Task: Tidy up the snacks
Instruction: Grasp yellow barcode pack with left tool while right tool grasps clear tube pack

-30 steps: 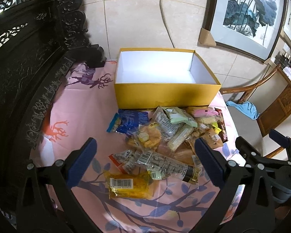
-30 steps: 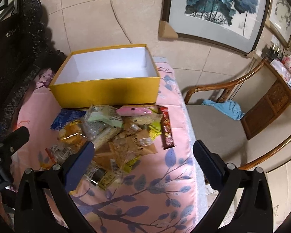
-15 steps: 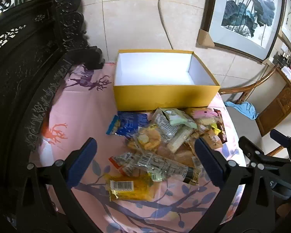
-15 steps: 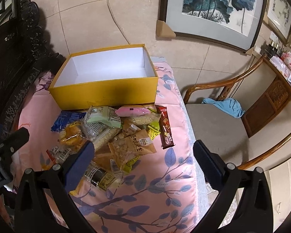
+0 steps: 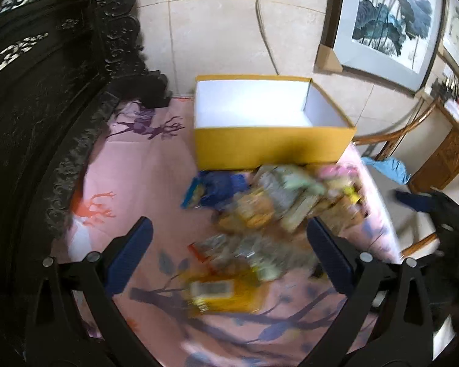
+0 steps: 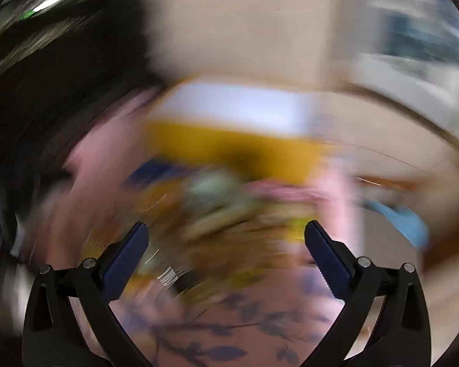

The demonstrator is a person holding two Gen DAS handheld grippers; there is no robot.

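Note:
An open yellow box (image 5: 272, 143) with a white inside stands at the back of the pink tablecloth (image 5: 137, 183). In front of it lies a blurred pile of snack packets (image 5: 269, 211), with a blue packet (image 5: 217, 186) at its left and a yellow packet (image 5: 223, 293) nearest me. My left gripper (image 5: 229, 250) hangs open above the near side of the pile, holding nothing. The right wrist view is heavily smeared by motion; my right gripper (image 6: 226, 250) is open over the snack pile (image 6: 223, 211), with the yellow box (image 6: 235, 146) behind it.
A dark carved wooden frame (image 5: 36, 116) borders the table on the left. A tiled wall with a socket and cable (image 5: 263, 15) stands behind the box. A wooden chair (image 5: 413, 153) with a blue cloth (image 5: 388, 168) is at the right, beside framed paintings (image 5: 382, 21).
Both views have become blurred from fast motion. The right gripper has swung left and closer over the pile. The left gripper has shifted slightly; the box now sits more to the right in its view.

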